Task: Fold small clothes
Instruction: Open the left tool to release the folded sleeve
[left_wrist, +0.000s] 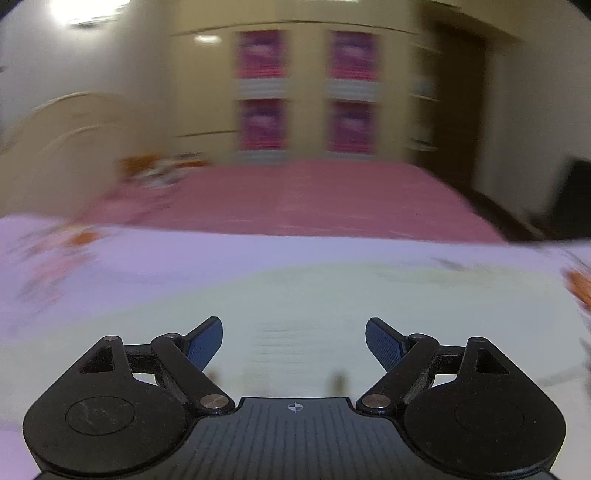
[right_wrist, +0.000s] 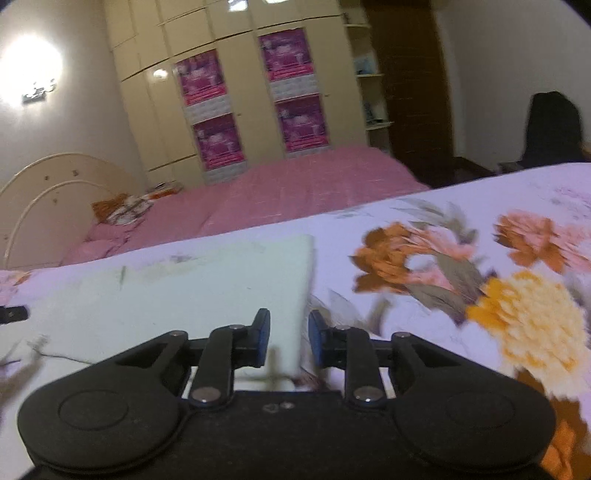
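Floral bedsheet (right_wrist: 461, 266), lilac ground with orange and yellow blooms, covers near surface. Beyond it: pink bed (right_wrist: 295, 184), cream arched headboard (right_wrist: 48, 184) at left end, patterned pillow (right_wrist: 122, 208) beside it. Cream wardrobe (right_wrist: 240, 92) with four magenta posters (right_wrist: 284, 55). Wall lamp (right_wrist: 33, 70) lit. Dark chair (right_wrist: 552, 125) far right.

Left gripper (left_wrist: 294, 341) with jaws spread wide above pale green cloth (left_wrist: 295, 295), cloth lying on floral sheet (left_wrist: 55, 266), pink bed (left_wrist: 295, 199) beyond cloth, cream wardrobe (left_wrist: 306, 96) with four pink posters behind bed, view motion-blurred
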